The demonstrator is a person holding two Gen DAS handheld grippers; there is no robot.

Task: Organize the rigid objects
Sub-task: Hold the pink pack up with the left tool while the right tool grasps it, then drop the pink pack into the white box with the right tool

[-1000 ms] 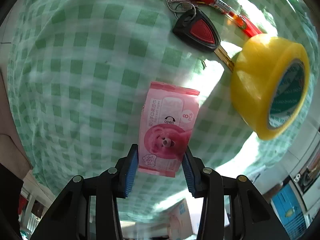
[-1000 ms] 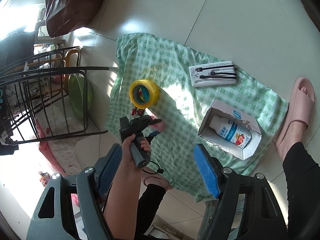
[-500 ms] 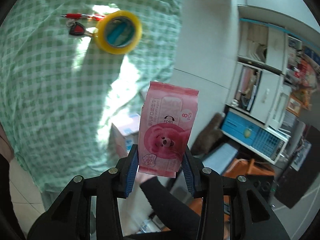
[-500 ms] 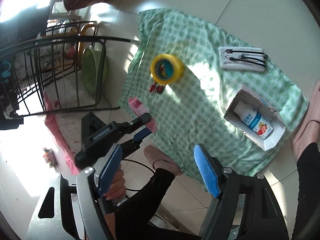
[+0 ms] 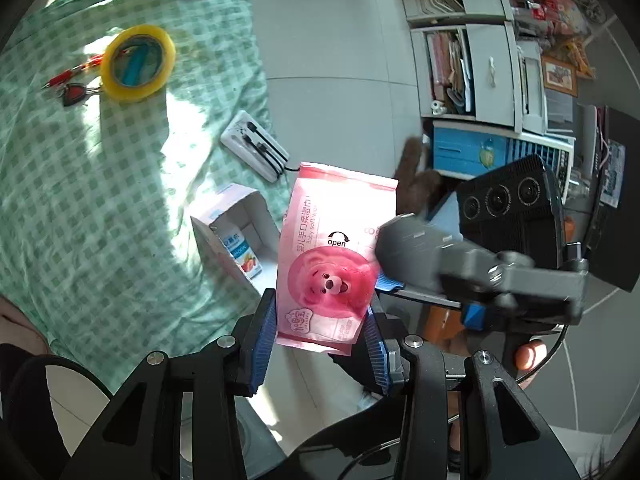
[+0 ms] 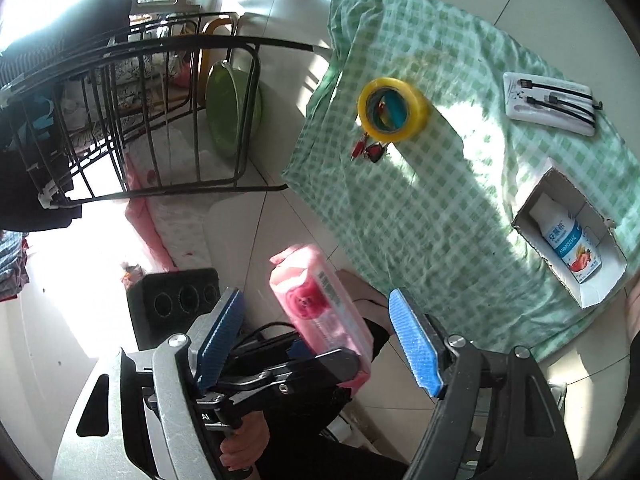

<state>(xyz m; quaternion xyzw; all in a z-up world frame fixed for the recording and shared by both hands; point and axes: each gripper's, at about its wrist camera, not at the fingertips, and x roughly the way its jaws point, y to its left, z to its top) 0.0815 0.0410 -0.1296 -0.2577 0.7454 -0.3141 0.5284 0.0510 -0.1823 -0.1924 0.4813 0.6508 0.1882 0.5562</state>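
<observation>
One wipes pack (image 5: 334, 256), now lifted off cloth (image 5: 92, 184).

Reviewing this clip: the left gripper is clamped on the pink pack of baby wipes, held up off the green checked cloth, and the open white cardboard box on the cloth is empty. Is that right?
Not quite. The open white cardboard box is not empty: a small white bottle with a blue label lies inside it, as the right wrist view shows. The rest holds: the left gripper is clamped on the pink pack of baby wipes, held up off the green checked cloth.
</observation>
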